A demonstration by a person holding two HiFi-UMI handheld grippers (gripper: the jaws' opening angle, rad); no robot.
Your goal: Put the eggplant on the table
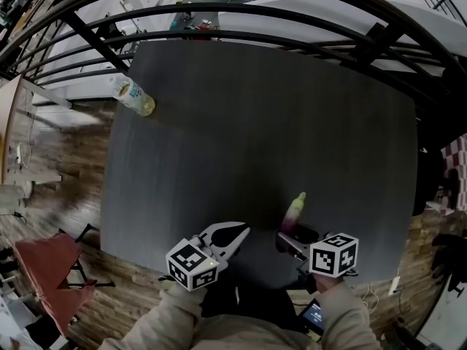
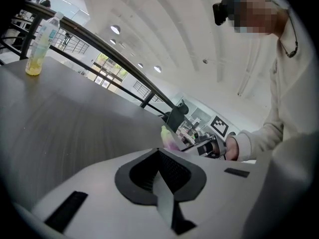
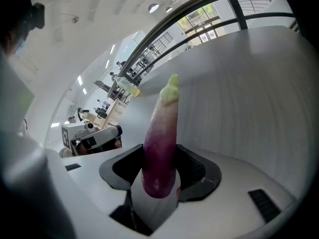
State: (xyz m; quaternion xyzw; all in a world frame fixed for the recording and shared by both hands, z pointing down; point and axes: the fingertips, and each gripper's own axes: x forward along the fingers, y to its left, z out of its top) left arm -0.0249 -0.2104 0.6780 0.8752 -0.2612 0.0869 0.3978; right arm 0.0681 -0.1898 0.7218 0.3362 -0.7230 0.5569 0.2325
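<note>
The eggplant (image 1: 293, 214), purple with a pale green tip, stands out of my right gripper (image 1: 292, 233) over the near edge of the dark table (image 1: 255, 122). In the right gripper view the jaws are shut on the eggplant's (image 3: 162, 138) thick purple end, and its green tip points up and away above the tabletop (image 3: 249, 93). My left gripper (image 1: 241, 232) hovers just left of it with its jaws shut and nothing between them. The left gripper view shows its own closed jaws (image 2: 159, 153), with the eggplant (image 2: 168, 138) peeking out behind them.
A clear bottle (image 1: 136, 97) of yellowish liquid stands at the table's far left corner and also shows in the left gripper view (image 2: 40, 46). A black railing (image 1: 219, 20) runs along the far side. A red chair (image 1: 51, 268) stands on the wooden floor at lower left.
</note>
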